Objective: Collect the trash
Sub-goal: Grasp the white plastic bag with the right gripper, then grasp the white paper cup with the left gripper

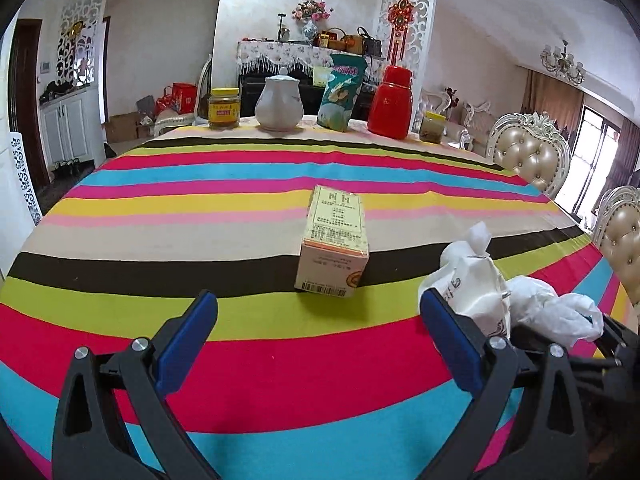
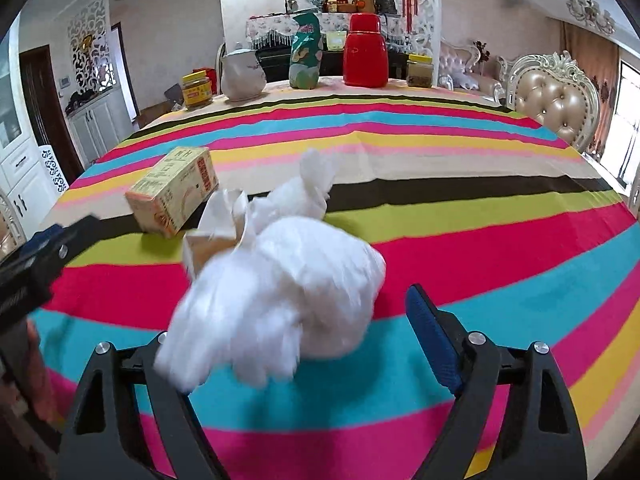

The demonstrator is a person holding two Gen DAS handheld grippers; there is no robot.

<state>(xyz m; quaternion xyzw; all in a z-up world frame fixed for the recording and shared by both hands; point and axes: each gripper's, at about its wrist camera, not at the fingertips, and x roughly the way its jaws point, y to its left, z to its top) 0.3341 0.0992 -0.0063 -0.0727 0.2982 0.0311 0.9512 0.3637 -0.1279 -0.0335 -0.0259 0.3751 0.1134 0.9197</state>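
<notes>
A white plastic bag point(image 2: 280, 292), crumpled and blurred, lies on the striped tablecloth point(image 2: 460, 208) between the fingers of my right gripper point(image 2: 300, 340). The bag hides the left finger, and the blue right pad point(image 2: 432, 344) stands apart from it, so the jaws are open. A torn white paper carton point(image 2: 216, 232) sticks out beside the bag. A yellow cardboard box point(image 1: 334, 240) lies ahead of my left gripper point(image 1: 318, 340), which is open and empty. In the left wrist view the bag point(image 1: 552, 312) and carton point(image 1: 476, 280) sit just right of its right finger.
Along the table's far edge stand a yellow-lidded jar point(image 1: 224, 108), a white teapot point(image 1: 278, 102), a green snack bag point(image 1: 342, 94), a red flask point(image 1: 390, 104) and another jar point(image 1: 432, 126). Padded chairs point(image 1: 528, 156) stand at the right side.
</notes>
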